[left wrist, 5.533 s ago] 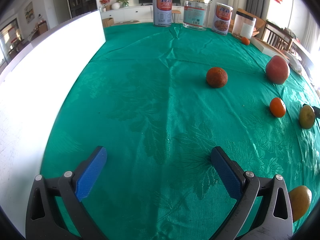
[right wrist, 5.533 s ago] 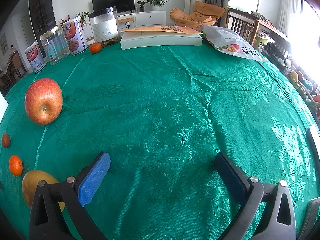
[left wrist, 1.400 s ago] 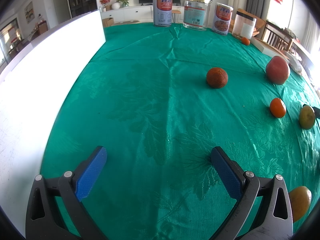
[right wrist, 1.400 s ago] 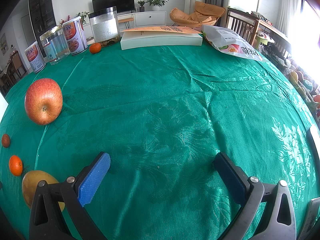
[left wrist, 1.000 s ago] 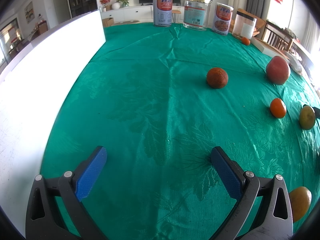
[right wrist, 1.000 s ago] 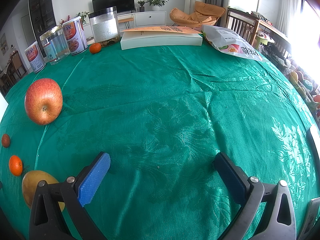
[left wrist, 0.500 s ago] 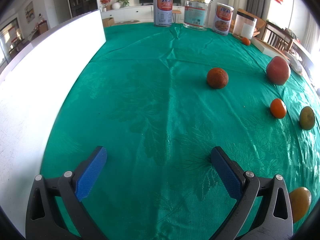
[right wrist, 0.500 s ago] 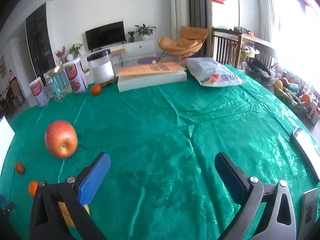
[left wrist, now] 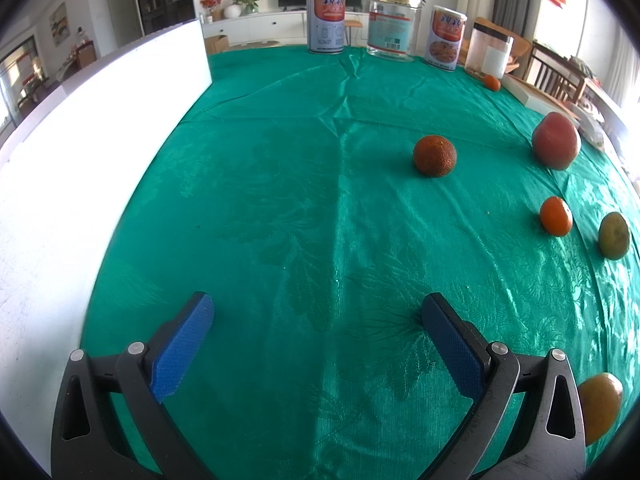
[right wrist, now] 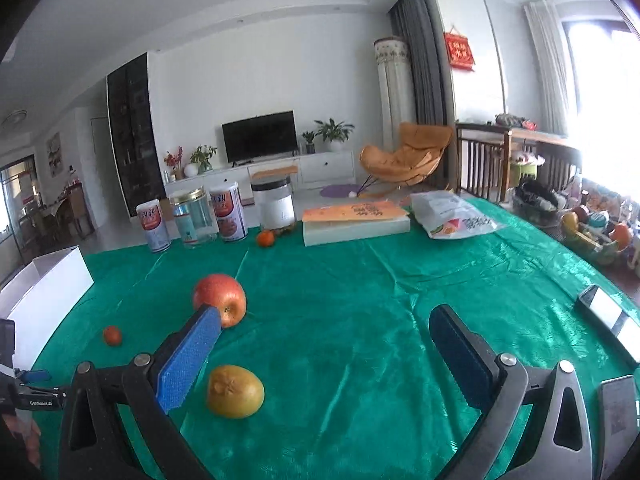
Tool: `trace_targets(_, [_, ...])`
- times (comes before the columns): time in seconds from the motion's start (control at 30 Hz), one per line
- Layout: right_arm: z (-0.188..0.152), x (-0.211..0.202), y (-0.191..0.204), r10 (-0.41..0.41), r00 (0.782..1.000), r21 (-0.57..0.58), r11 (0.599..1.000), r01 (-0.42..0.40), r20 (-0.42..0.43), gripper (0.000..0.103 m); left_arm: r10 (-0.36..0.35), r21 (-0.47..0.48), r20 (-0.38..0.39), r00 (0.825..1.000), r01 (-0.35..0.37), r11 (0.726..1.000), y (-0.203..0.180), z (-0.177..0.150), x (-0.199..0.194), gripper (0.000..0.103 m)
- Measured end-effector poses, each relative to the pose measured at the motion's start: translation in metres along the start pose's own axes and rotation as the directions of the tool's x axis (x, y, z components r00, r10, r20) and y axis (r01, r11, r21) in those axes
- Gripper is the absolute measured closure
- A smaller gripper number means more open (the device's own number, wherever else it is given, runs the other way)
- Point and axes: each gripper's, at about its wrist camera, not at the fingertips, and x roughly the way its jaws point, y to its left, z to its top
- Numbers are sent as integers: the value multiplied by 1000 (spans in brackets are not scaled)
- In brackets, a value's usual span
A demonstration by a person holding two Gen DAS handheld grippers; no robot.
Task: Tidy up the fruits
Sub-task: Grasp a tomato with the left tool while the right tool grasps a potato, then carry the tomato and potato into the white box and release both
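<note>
On the green cloth, the left wrist view shows a dark orange [left wrist: 435, 156], a red apple [left wrist: 557, 141], a small orange [left wrist: 556, 216], a greenish fruit [left wrist: 614, 235] and a yellow fruit [left wrist: 598, 406] beside the right finger. My left gripper [left wrist: 316, 312] rests low over bare cloth, open and empty. My right gripper [right wrist: 324, 320] is held above the table, open and empty. Past its left finger are the red apple [right wrist: 219, 299], a yellow fruit [right wrist: 235, 391] and a small orange [right wrist: 112, 335].
A white box [left wrist: 100, 128] lines the table's left side. Cans and jars [left wrist: 325, 22] stand along the far edge with another small orange [right wrist: 265, 238]. A flat white box [right wrist: 356, 226], a plastic bag [right wrist: 452, 220] and a phone [right wrist: 604, 312] lie to the right.
My right gripper has risen off the table and tilted up, so the room and the fruits to its left come into view. The left gripper has stayed put.
</note>
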Motion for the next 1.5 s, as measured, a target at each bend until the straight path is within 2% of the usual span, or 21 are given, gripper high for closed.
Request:
trace_targets(0.07, [0,-11,6,-17,1000,-53,998,17,1,0,0,0,0,1000,0,1000,0,0,0,1])
trace_targets(0.13, [-10,-14,11,-33,998,-96,995,27,-60,0,-1,1,0,1000,1,1000,0,0,0,1])
trace_targets(0.2, [-26,-18,9,-39,992,-76,997,30,-121,0,-5,3,0,1000,5,1000,1,0,0,1])
trace_targets(0.27, [-40,-27,5,-3,985,-25,1000,-1,-170,0,-13,9,1,1000,13,1000,1,-1,-1,1])
trace_targets(0.4, [-62,-39,2,14,976,12,1000,-12,-219,0,-36,37,-15,999,36,999,-1,-3,-4,1])
trace_targets(0.43, [-65,-40,2,21,974,12,1000,-18,-227,0,-56,49,-28,998,58,997,-3,-1,-4,1])
trace_targets(0.53, [-71,-31,-2,69,962,40,997,-61,-266,0,-203,72,-57,978,207,976,-10,13,-6,2])
trace_targets(0.57, [-73,-25,-4,96,953,68,994,-80,-287,0,-219,84,-59,974,223,971,-14,22,-6,2])
trace_targets(0.63, [-74,-13,-6,160,930,127,984,-125,-331,0,-208,126,-49,977,213,969,-24,43,-3,2])
trace_targets(0.73, [-66,11,-6,235,882,175,968,-177,-409,0,-160,190,-56,985,168,967,-41,75,13,2])
trace_targets(0.87, [-44,57,12,357,758,200,934,-296,-546,0,-122,204,-89,989,138,969,-54,99,42,3])
trace_targets(0.97, [-34,88,39,330,723,102,935,-341,-607,0,-124,213,-81,989,139,967,-61,105,50,4])
trace_targets(1.0, [-35,96,48,315,712,68,933,-353,-628,1,-118,229,-79,990,133,964,-63,104,52,8])
trace_targets(1.03, [-37,105,55,301,695,46,932,-360,-653,6,-108,248,-79,991,125,961,-66,103,54,21])
trace_targets(1.07, [-40,113,61,288,680,35,932,-360,-675,12,-93,271,-87,992,114,956,-67,102,57,30])
trace_targets(1.1, [-42,119,64,263,674,23,939,-343,-690,28,-104,275,-90,991,125,953,-67,101,57,40])
trace_targets(1.13, [-44,123,64,246,672,18,945,-327,-698,46,-127,265,-82,988,145,953,-65,101,55,58])
trace_targets(1.17, [-45,124,61,252,670,37,947,-318,-698,50,-138,254,-87,987,156,954,-62,101,54,72])
trace_targets(1.23, [-46,120,53,259,673,68,953,-296,-693,51,-144,228,-80,986,159,961,-54,101,49,74])
trace_targets(1.33, [-44,105,43,266,684,81,954,-290,-680,51,-196,189,-58,979,204,961,-41,95,28,74])
trace_targets(1.5, [-13,68,46,383,667,176,917,-358,-639,51,-321,70,-4,947,320,945,0,81,-48,74])
